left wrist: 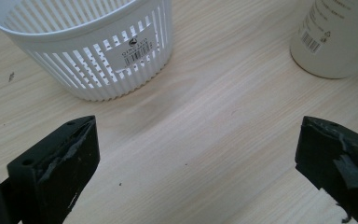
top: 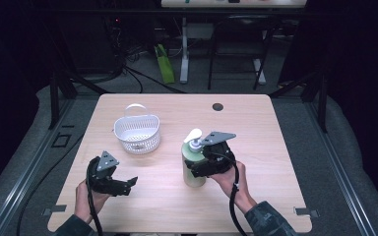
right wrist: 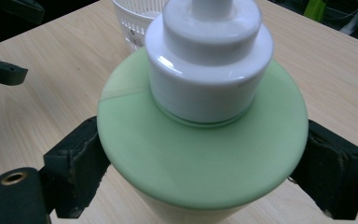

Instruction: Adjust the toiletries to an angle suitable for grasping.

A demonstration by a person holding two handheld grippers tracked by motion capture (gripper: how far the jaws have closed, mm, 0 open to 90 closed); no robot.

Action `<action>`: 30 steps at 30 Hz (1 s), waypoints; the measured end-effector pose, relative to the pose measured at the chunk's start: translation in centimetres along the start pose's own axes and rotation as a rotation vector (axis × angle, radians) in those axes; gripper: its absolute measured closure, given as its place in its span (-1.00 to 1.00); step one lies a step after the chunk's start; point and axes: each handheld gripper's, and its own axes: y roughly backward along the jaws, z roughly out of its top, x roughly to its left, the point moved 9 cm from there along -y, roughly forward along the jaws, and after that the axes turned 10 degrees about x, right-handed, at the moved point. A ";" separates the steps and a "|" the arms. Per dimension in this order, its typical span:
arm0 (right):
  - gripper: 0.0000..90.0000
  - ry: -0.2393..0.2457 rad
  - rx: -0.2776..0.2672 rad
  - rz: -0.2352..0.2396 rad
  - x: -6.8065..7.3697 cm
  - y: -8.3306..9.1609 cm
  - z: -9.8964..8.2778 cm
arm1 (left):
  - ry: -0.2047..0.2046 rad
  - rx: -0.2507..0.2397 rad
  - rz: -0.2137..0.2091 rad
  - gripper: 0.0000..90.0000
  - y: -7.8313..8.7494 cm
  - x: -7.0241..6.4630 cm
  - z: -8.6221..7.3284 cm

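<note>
Pale wood of the table (top: 256, 123) from the high view, broad bare stretches behind and to the right of the pump bottle (top: 193, 160), standing upright toward the near edge. White slotted basket (top: 138, 132) up and to the left of the bottle, well apart from it. Small dark disc (top: 218, 106) far behind the bottle, near the back edge. Right gripper (top: 200, 167) pressed around the bottle's body, hand (top: 234, 179) behind it. Left gripper (top: 123, 183) well left of the bottle, near the front edge, jaws apart over bare wood.

Left gripper view: jaws spread wide, nothing between them, open wood ahead; basket (left wrist: 93, 51) up left, bottle's cream base (left wrist: 335, 39) at upper right.

Right gripper view: green shoulder and white collar of the bottle (right wrist: 205, 121) close up, one black jaw against each side, clamped on it. Basket (right wrist: 137, 21) just behind the bottle.
</note>
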 end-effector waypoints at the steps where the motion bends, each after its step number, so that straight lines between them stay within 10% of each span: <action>1: -0.74 0.005 -0.002 0.002 0.1 0.0 0.0 | 0.000 -0.001 0.000 -1.00 0.0 0.0 0.0; 30: -0.74 0.071 -0.004 0.063 3.5 -1.7 1.7 | -0.002 -0.005 0.004 -1.00 0.2 -0.2 -0.3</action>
